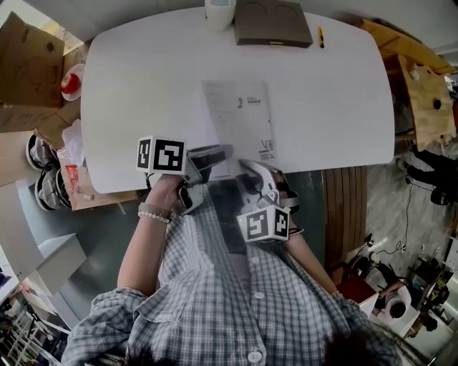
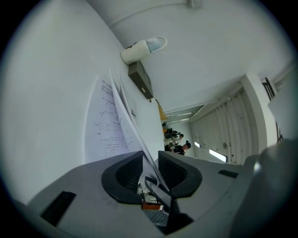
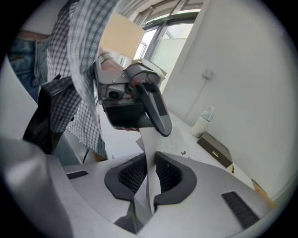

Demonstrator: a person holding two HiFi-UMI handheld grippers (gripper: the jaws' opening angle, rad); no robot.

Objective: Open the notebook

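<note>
The thin white notebook (image 1: 240, 118) lies in the middle of the white table (image 1: 143, 86), its near edge at the table's front. Both grippers meet at that edge. My left gripper (image 1: 218, 154) has a lifted sheet (image 2: 125, 106) running between its jaws (image 2: 150, 160), with a gap beside it; a printed page (image 2: 106, 125) lies flat below. My right gripper (image 1: 247, 169) is shut on a white sheet (image 3: 147, 144) that stands up between its pads (image 3: 150, 173). The left gripper (image 3: 151, 109) hangs just above that sheet in the right gripper view.
At the table's far edge stand a brown box (image 1: 273, 23), a white bottle (image 1: 220, 13) and a yellow pen (image 1: 320, 36). Cardboard boxes (image 1: 28, 64) crowd the left side, and wooden furniture (image 1: 422, 93) the right. The person's checked shirt (image 1: 236, 300) fills the foreground.
</note>
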